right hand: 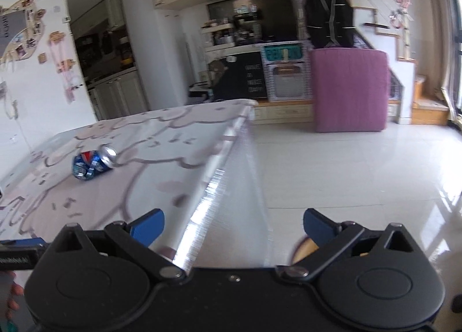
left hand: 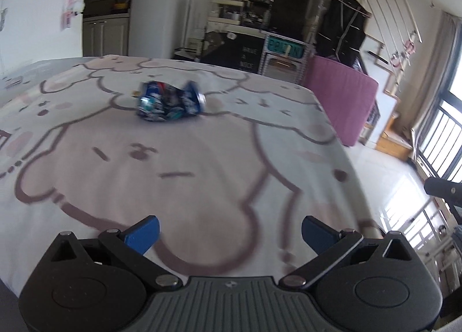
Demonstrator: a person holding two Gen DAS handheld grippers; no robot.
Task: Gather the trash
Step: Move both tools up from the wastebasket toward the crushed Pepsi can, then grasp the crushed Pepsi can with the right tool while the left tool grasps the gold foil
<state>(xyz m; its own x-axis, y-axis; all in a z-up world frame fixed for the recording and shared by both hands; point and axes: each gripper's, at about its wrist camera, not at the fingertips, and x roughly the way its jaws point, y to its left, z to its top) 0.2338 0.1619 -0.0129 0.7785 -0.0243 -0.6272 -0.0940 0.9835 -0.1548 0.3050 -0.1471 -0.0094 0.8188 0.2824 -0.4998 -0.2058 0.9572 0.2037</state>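
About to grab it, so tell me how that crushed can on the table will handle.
The can looks crumpled, so probably light and empty. Its dents should keep it from rolling far. Thin metal may buckle more under a squeeze, and it could slide on the glossy table cover.

A cartoon-print tablecloth (left hand: 179,176) covers the table; a purple mattress (right hand: 350,89) stands beyond.

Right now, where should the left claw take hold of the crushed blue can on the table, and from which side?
Probably at the dented middle of the crushed can, coming straight ahead from the near side. It lies on its side on the tablecloth, its round end to the right. The left claw is open and faces it.
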